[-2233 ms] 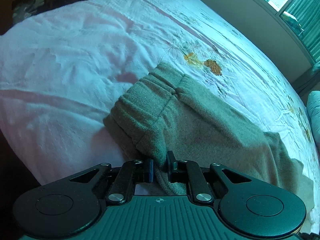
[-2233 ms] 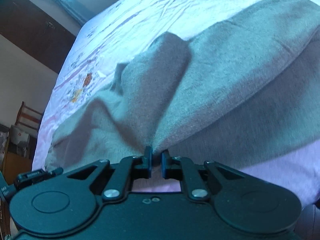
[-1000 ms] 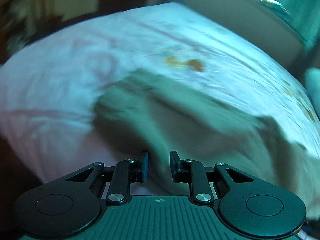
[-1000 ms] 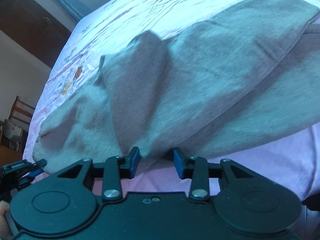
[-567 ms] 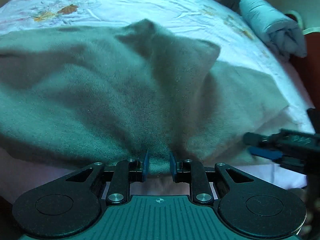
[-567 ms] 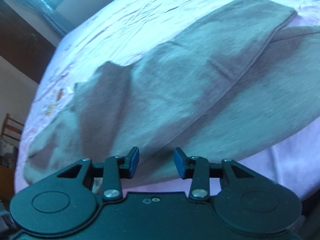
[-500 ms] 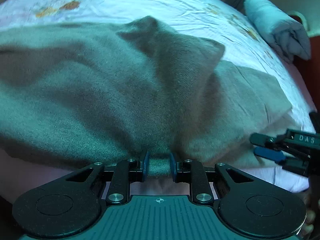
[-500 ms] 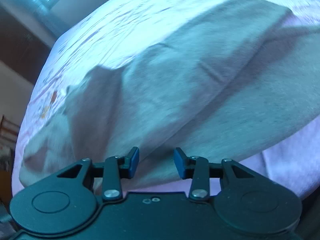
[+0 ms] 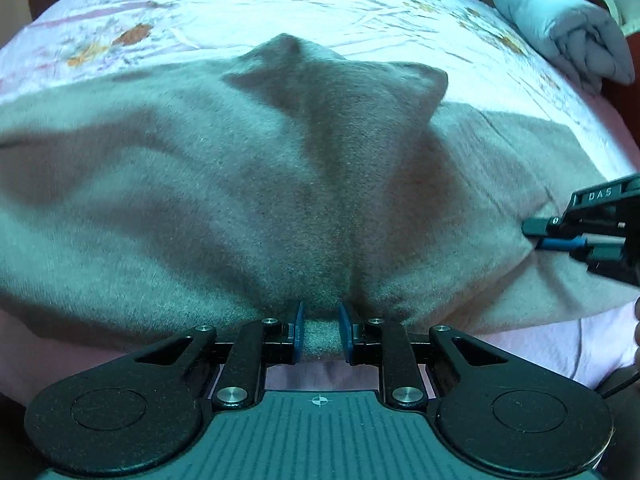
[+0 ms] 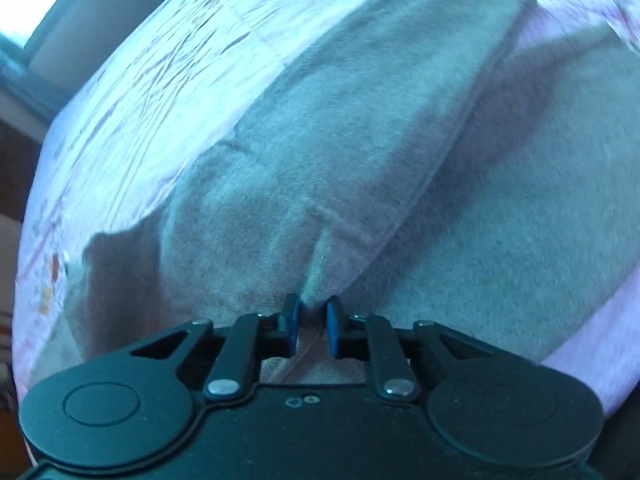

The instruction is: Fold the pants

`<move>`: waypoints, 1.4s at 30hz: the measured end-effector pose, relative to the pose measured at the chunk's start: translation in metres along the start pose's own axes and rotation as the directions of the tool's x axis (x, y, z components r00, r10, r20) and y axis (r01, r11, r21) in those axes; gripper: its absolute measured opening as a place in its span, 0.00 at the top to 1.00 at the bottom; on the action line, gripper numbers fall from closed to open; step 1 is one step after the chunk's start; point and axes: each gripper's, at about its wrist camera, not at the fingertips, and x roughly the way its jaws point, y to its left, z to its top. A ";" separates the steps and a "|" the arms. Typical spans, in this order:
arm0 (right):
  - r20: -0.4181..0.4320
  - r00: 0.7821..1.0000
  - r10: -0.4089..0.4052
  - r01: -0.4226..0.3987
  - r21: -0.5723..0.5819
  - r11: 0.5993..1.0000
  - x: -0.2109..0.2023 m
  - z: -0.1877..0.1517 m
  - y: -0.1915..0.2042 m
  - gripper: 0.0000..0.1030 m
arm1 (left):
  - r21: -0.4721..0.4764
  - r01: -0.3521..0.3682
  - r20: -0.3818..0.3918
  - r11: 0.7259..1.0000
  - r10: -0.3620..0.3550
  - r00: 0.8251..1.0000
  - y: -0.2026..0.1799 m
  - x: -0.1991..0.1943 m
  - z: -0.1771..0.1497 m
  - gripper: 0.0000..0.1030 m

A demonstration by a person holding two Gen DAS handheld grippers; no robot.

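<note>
Grey fleece pants (image 9: 248,184) lie spread across a pink bed, rumpled with a raised peak near the far edge. My left gripper (image 9: 321,330) is shut on a fold of the pants at their near edge. The pants also fill the right wrist view (image 10: 360,160), one leg lying over the other. My right gripper (image 10: 309,326) is closed on the hem edge of the upper leg. It also shows at the right edge of the left wrist view (image 9: 536,236), pinching the cloth.
The bed sheet (image 9: 280,4) is pink-white with orange flower embroidery. A rolled grey blanket (image 9: 560,28) lies at the far right of the bed. The near edge of the bed (image 9: 520,344) runs just below the pants. A window and dark wall (image 10: 24,48) stand beyond the bed.
My left gripper let go near the waistband, swung right and closed on the pants' near edge. My right gripper opened, moved along the leg, and has just closed on the hem.
</note>
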 end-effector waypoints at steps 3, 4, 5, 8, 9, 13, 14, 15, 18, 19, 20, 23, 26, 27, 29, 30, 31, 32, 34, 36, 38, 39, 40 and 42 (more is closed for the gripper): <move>0.029 0.999 -0.015 0.019 -0.135 0.991 -0.007 -0.004 0.013 1.00 | -0.006 0.006 -0.002 1.000 -0.006 1.000 0.001 -0.003 0.000 0.79; 0.051 0.999 -0.020 0.028 -0.176 0.984 -0.013 -0.006 0.016 1.00 | -0.010 0.008 -0.002 1.000 -0.008 1.000 0.002 -0.002 0.001 0.79; 0.081 0.997 -0.021 0.038 -0.217 0.975 -0.020 -0.010 0.018 1.00 | -0.014 0.011 -0.003 1.000 -0.011 1.000 0.002 -0.002 0.001 0.79; 0.177 0.984 -0.004 0.056 -0.289 0.956 -0.044 -0.027 0.025 1.00 | -0.020 0.019 -0.006 1.000 -0.019 1.000 0.003 -0.001 0.002 0.79; 0.199 0.980 0.007 0.052 -0.289 0.956 -0.053 -0.033 0.022 1.00 | -0.024 0.022 -0.008 0.999 -0.022 1.000 0.004 -0.001 0.003 0.79; 0.227 0.973 0.036 0.020 -0.239 0.971 -0.076 -0.057 0.001 1.00 | -0.035 0.036 -0.012 0.999 -0.036 0.999 0.007 0.002 0.005 0.79; 0.226 0.974 0.032 0.022 -0.231 0.973 -0.077 -0.062 -0.005 1.00 | -0.037 0.037 -0.014 0.999 -0.038 0.999 0.008 0.003 0.006 0.79; 0.223 0.975 0.020 0.032 -0.229 0.973 -0.075 -0.067 -0.009 1.00 | -0.038 0.037 -0.014 0.999 -0.037 0.999 0.007 0.003 0.005 0.79; 0.191 0.980 -0.049 0.097 -0.252 0.963 -0.052 -0.074 -0.016 1.00 | -0.023 0.029 -0.012 0.999 -0.030 0.999 0.004 0.002 0.005 0.79; 0.180 0.981 -0.074 0.122 -0.276 0.953 -0.040 -0.073 -0.014 1.00 | -0.014 0.026 -0.012 1.000 -0.026 1.000 0.003 0.002 0.005 0.79; 0.186 0.978 -0.097 0.154 -0.322 0.934 -0.033 -0.077 -0.010 0.99 | -0.008 0.023 -0.012 1.000 -0.023 1.000 0.003 0.003 0.005 0.79; 0.223 0.966 -0.130 0.218 -0.433 0.875 -0.029 -0.082 0.008 0.91 | -0.014 0.023 -0.019 1.000 -0.023 1.000 0.004 0.004 0.006 0.79; 0.232 0.970 -0.073 0.166 -0.408 0.898 -0.049 -0.071 0.000 0.77 | -0.018 0.020 -0.016 1.000 -0.020 1.000 0.004 0.003 0.007 0.79; 0.233 0.971 -0.054 0.144 -0.393 0.908 -0.055 -0.064 -0.006 0.74 | -0.019 0.018 -0.014 1.000 -0.019 1.000 0.003 0.003 0.006 0.79; 0.224 0.974 -0.045 0.124 -0.352 0.928 -0.064 -0.045 -0.022 0.73 | -0.009 0.014 -0.009 1.000 -0.014 1.000 0.001 0.002 0.005 0.79; 0.228 0.972 -0.049 0.124 -0.330 0.936 -0.067 -0.038 -0.032 0.72 | -0.004 0.012 -0.007 1.000 -0.012 1.000 0.001 0.002 0.004 0.79; 0.225 0.973 -0.054 0.124 -0.307 0.944 -0.068 -0.026 -0.042 0.72 | -0.003 0.012 -0.006 1.000 -0.012 1.000 0.001 0.002 0.004 0.79; 0.217 0.974 -0.061 0.121 -0.274 0.954 -0.067 -0.013 -0.051 0.72 | -0.008 0.013 -0.006 1.000 -0.013 1.000 0.001 0.002 0.003 0.79; 0.199 0.978 -0.065 0.106 -0.200 0.974 -0.065 0.009 -0.072 0.71 | -0.018 0.014 -0.007 1.000 -0.014 1.000 0.002 0.002 0.003 0.79; 0.184 0.982 -0.050 0.072 -0.110 0.991 -0.061 0.030 -0.090 0.71 | -0.021 0.011 -0.005 1.000 -0.011 1.000 0.001 0.003 0.003 0.79; 0.173 0.984 -0.033 0.038 -0.027 0.999 -0.054 0.046 -0.104 0.70 | -0.022 0.008 -0.005 1.000 -0.008 1.000 0.001 0.003 0.003 0.79; 0.162 0.987 -0.024 0.024 -0.002 1.000 -0.050 0.051 -0.109 0.71 | -0.023 0.007 -0.006 1.000 -0.007 1.000 0.001 0.003 0.003 0.79; 0.154 0.988 -0.023 0.019 0.028 0.999 -0.044 0.057 -0.114 0.70 | -0.024 0.008 -0.008 1.000 -0.008 1.000 0.001 0.003 0.004 0.79; 0.142 0.990 -0.010 -0.004 0.093 0.996 -0.035 0.067 -0.124 0.71 | -0.034 0.012 -0.012 0.999 -0.012 1.000 0.002 0.003 0.004 0.79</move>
